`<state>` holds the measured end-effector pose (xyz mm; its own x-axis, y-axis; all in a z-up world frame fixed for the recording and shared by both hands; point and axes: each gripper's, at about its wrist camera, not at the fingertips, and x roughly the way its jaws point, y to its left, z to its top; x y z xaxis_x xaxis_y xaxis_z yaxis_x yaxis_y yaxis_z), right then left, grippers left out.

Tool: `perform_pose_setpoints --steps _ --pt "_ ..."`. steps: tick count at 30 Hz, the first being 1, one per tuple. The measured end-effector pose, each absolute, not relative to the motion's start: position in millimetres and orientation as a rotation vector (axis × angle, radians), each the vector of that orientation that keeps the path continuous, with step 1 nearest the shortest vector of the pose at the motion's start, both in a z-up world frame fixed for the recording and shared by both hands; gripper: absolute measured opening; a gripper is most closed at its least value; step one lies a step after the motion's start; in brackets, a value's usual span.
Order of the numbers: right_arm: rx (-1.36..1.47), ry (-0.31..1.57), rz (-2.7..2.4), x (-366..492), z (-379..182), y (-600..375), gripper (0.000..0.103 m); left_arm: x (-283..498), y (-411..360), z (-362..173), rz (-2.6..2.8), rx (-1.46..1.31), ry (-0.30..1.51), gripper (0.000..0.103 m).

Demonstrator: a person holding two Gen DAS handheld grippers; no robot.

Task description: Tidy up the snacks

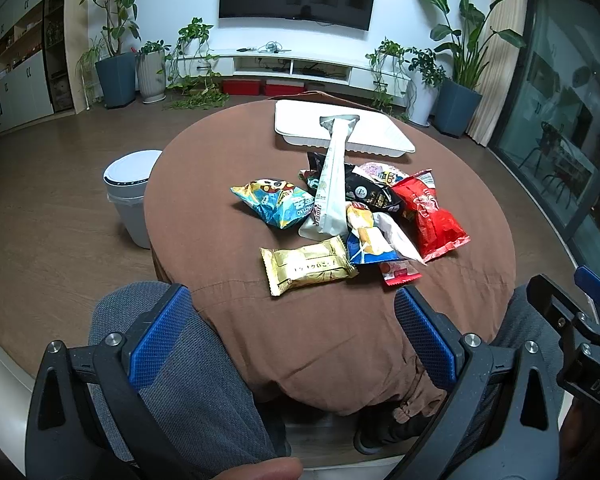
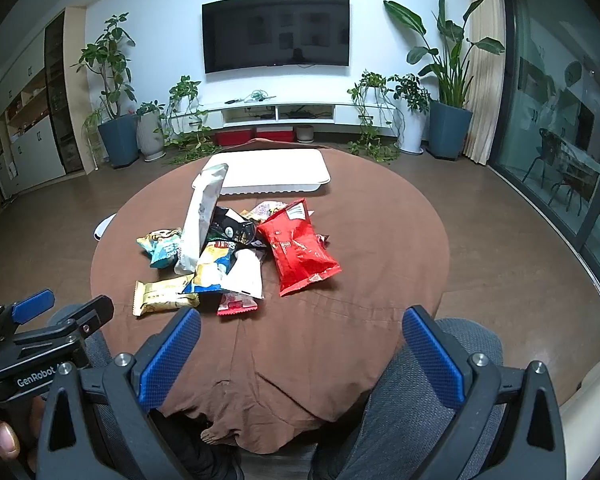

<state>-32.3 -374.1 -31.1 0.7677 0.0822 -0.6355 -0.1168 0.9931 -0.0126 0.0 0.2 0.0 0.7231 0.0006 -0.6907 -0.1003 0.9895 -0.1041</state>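
On the brown table [image 2: 380, 240], snack bags [image 2: 228, 256] lie piled; left gripper [image 1: 296, 344] and right gripper [image 2: 300, 360] gape apart, holding nothing.

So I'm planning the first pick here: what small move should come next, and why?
Probably ease the left gripper toward the gold packet: it lies flat, nearest and apart from the heap, both grippers are open and empty, and the white tray holds nothing yet.

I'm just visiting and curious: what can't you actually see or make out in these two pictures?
- Black packet, both views: mostly buried under the tall white bag.
- Small red packet, both views: covered by the pile, only one end shows.
- Printing on the gold packet: too small to read.
- Bin: cut off by the table.
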Motion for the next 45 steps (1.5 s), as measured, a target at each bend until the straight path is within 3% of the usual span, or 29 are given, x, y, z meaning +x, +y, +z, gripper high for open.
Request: perform_pose_setpoints --steps 18,29,38,42,45 --pt "-0.016 0.718 0.111 15.4 -44.1 -403.9 0.103 37.0 2.8 -11.2 -0.08 -0.076 0.728 0.103" --pt "0.113 0.762 0.172 67.8 -55.5 -425.5 0.103 83.9 14.5 -45.2 -0.048 -0.11 0.963 0.103" --pt "0.096 0.819 0.213 99.7 -72.8 -419.3 0.103 114.4 32.5 -10.3 -0.151 -0.092 0.859 0.103" --pt "0.083 0.841 0.228 102.9 -80.6 -414.8 0.097 147.6 9.9 -0.9 -0.242 0.034 0.875 0.099" --pt "0.074 0.853 0.23 105.2 -83.5 -414.8 0.094 173.8 0.3 -3.1 -0.277 0.087 0.928 0.083"
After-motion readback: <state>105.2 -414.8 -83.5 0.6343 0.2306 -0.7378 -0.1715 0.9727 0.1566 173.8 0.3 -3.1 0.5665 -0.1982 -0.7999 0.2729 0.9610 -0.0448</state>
